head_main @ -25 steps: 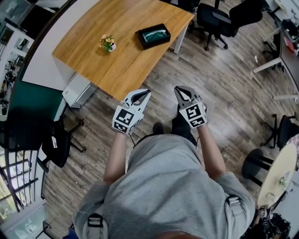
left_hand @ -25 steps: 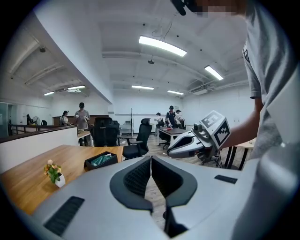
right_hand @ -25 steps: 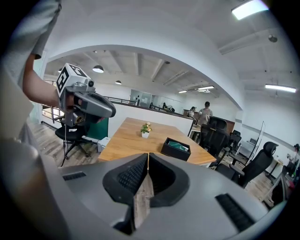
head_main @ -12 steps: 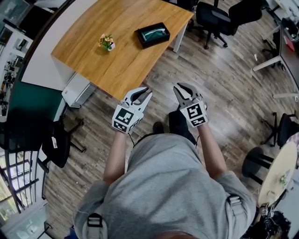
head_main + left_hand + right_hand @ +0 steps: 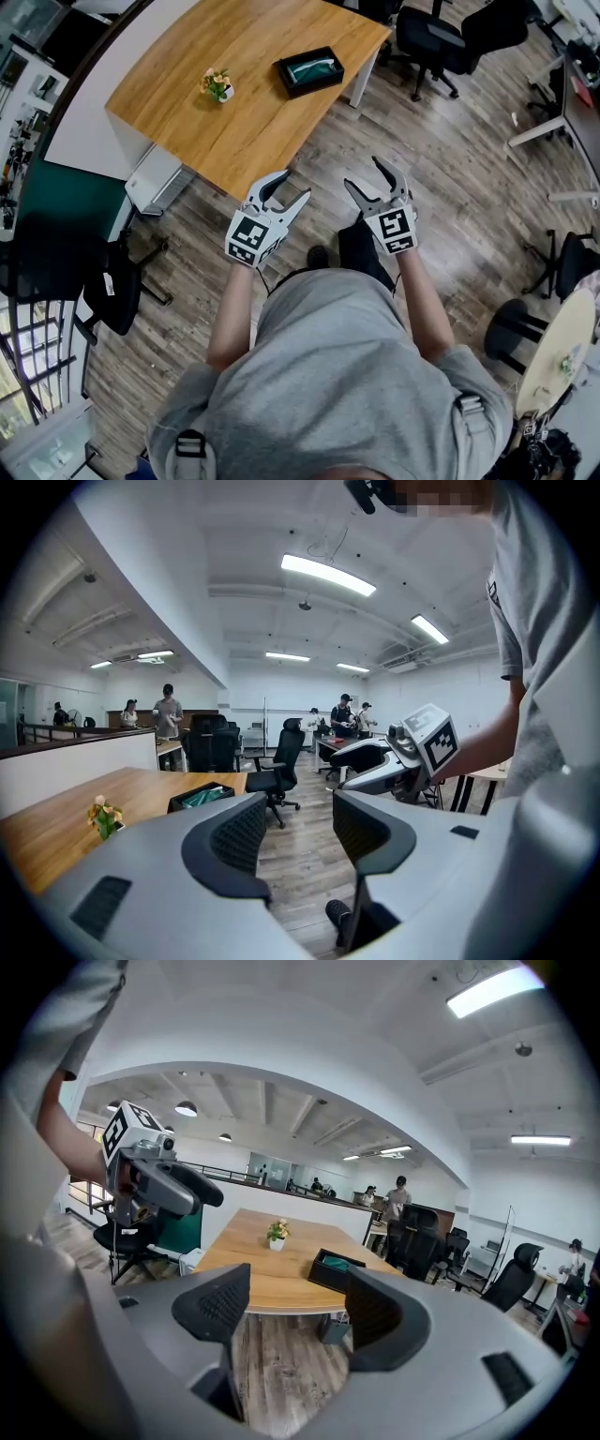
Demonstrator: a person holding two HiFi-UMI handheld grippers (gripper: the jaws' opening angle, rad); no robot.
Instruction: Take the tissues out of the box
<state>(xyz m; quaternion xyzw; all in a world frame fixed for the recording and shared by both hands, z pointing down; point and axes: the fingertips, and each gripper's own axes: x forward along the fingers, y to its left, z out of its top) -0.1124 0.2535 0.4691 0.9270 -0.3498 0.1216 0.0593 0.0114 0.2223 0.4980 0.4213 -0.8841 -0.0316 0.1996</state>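
In the head view, the left hand-held gripper (image 5: 292, 185) and the right hand-held gripper (image 5: 364, 172) were side by side above the wooden floor (image 5: 450, 187), short of the desk (image 5: 234, 122). The black box (image 5: 308, 71) sat on that desk with something teal showing inside, near a small potted plant (image 5: 217, 86). In the left gripper view, the jaws had just been opening and stood wide, with nothing between them. In the right gripper view, the jaws had likewise just spread wide and empty, with the box on the desk well beyond them.
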